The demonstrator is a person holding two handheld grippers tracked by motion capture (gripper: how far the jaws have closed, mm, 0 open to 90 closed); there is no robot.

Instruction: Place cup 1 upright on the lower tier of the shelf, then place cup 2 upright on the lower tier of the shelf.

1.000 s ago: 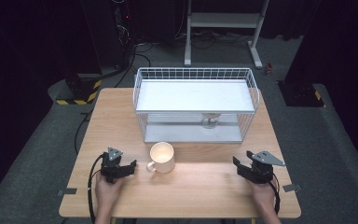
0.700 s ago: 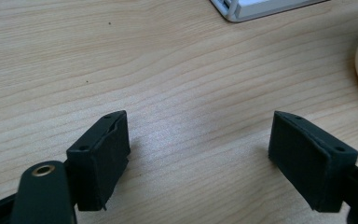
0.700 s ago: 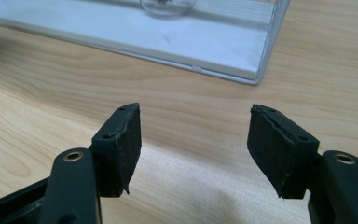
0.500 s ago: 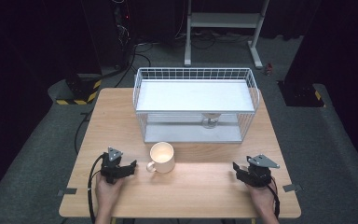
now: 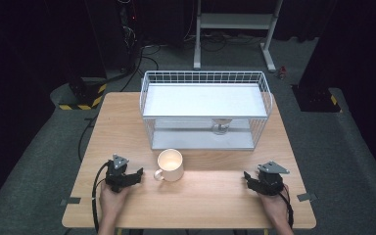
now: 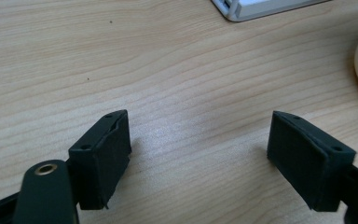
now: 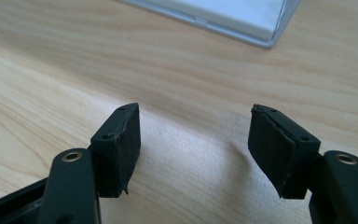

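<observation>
Mug [image 5: 170, 165] before rack [image 5: 204, 108], between left tool [image 5: 138, 175] and right tool [image 5: 247, 176].

Left gripper [image 5: 136, 176]: held low in the left hand [image 5: 111, 198] — jaws parted, nothing between them.
Right gripper [image 5: 247, 176]: held low in the right hand [image 5: 274, 205] — jaws parted, nothing gripped.

Lab or recording studio, not a home. A lone wooden table [image 5: 127, 122] is lit against dark curtained surroundings on grey carpet. Cables [image 5: 142, 54] are run across the floor, hazard-striped bases [image 5: 81, 104] are placed left, and a white equipment stand [image 5: 235, 24] is parked behind.
</observation>
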